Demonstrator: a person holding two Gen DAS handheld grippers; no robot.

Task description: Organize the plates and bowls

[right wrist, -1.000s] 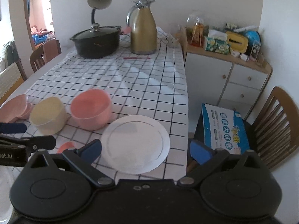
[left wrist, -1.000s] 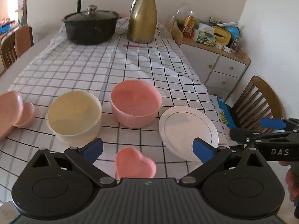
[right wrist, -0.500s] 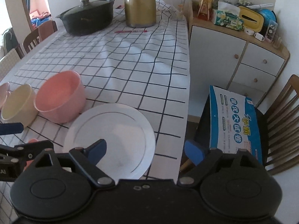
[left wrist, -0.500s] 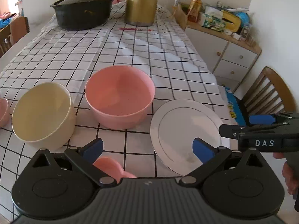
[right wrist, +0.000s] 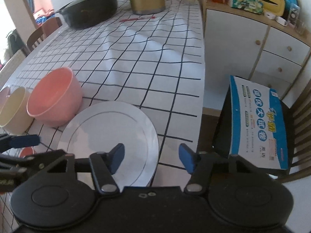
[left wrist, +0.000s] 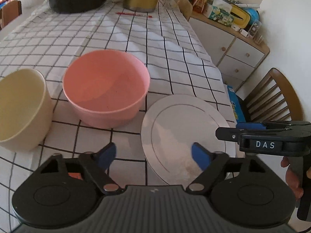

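On checked cloth, round white plate (right wrist: 108, 134), smooth pink bowl (left wrist: 106, 87), both tools (left wrist: 153, 155) (right wrist: 151, 158) apart.

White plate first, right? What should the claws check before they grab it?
1. Right claw open: ok.
2. Left claw open: ok.
3. White plate has nothing on it: ok.
4. Plate edge between the right claw's fingers: ok, the rim passes through the gap.
5. Pink bowl clear of the plate: cannot tell, they look very close.
6. Plate fully on the table: ok, though near the edge.
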